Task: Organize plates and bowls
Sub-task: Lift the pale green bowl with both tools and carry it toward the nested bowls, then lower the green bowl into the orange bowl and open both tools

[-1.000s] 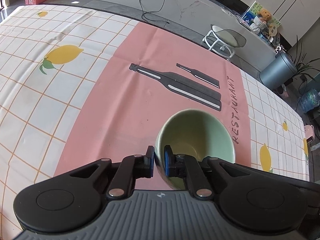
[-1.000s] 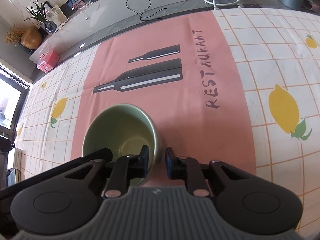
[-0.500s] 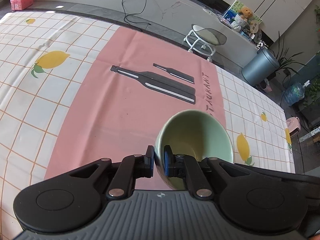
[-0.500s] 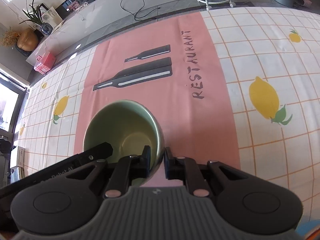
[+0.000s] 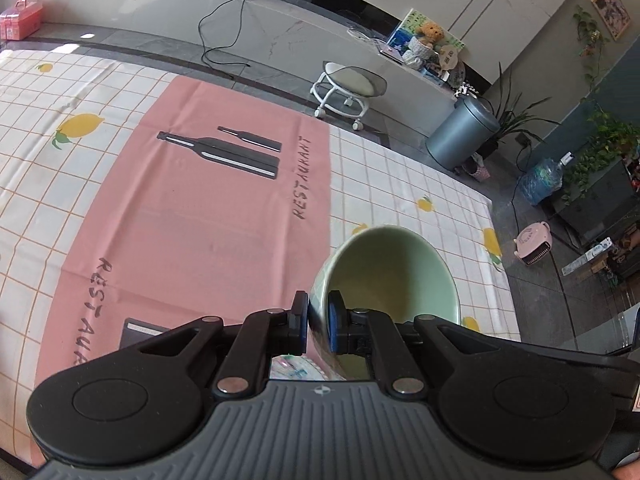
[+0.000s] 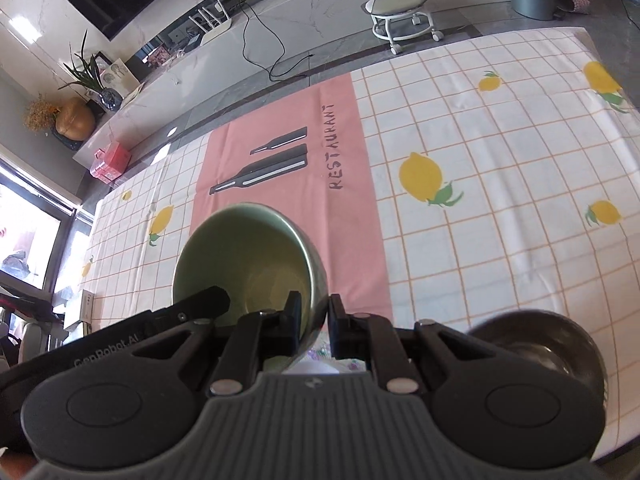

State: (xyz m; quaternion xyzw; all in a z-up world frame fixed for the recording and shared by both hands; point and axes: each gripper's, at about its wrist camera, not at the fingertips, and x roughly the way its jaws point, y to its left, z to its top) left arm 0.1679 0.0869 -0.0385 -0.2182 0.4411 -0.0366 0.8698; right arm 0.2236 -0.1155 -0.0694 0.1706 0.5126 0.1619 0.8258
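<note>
Left wrist view: left tool (image 5: 318,322) is pinching the near-left rim of one green bowl (image 5: 394,270), jaws nearly closed on the wall, one pad inside, one outside. Bowl is hanging above the surface (image 5: 120,208), over the white checked cloth just right of the pink runner (image 5: 208,216); nothing is showing inside it. Right wrist view: right tool (image 6: 314,326) is clamping the opposite rim of the same green bowl (image 6: 244,256), jaws nearly closed likewise. Bowl interior is reading empty. One dark metal bowl (image 6: 540,344) is sitting at lower right behind the tool; contents unclear. Bowl count: two. Plates: cannot tell.
</note>
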